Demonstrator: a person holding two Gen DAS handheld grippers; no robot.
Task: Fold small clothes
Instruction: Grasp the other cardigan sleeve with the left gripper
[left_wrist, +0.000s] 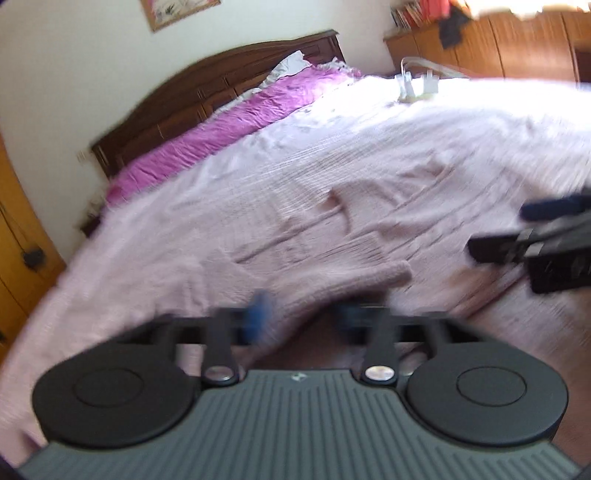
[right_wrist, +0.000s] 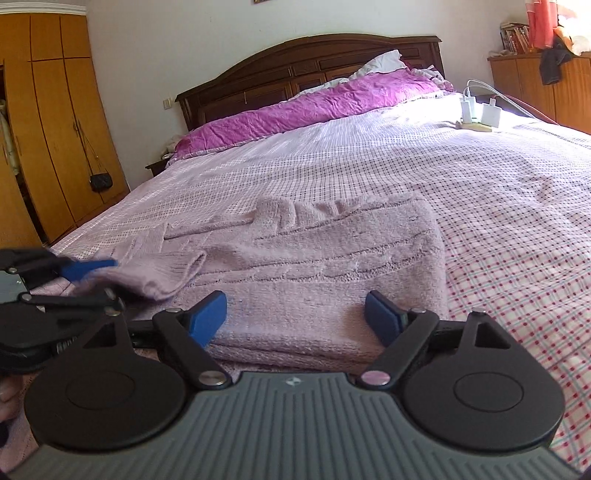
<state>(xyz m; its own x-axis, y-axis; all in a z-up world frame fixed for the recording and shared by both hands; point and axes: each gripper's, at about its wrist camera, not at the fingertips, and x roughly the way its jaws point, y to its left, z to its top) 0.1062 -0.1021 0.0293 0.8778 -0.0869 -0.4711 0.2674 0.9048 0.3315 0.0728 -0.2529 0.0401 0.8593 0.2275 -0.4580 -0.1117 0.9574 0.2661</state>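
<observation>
A pink knitted sweater lies partly folded on the bed, its neck toward the headboard. My left gripper is shut on its sleeve and holds it lifted off the body, with the cuff hanging free. The left wrist view is blurred by motion. In the right wrist view the left gripper sits at the left with the sleeve bunched in its blue pads. My right gripper is open and hovers just over the sweater's near edge, holding nothing. It also shows at the right of the left wrist view.
The bed cover is pink checked cloth. A purple quilt lies along the dark wooden headboard. White chargers sit at the far right of the bed. A wardrobe with a black bag stands left, a wooden cabinet right.
</observation>
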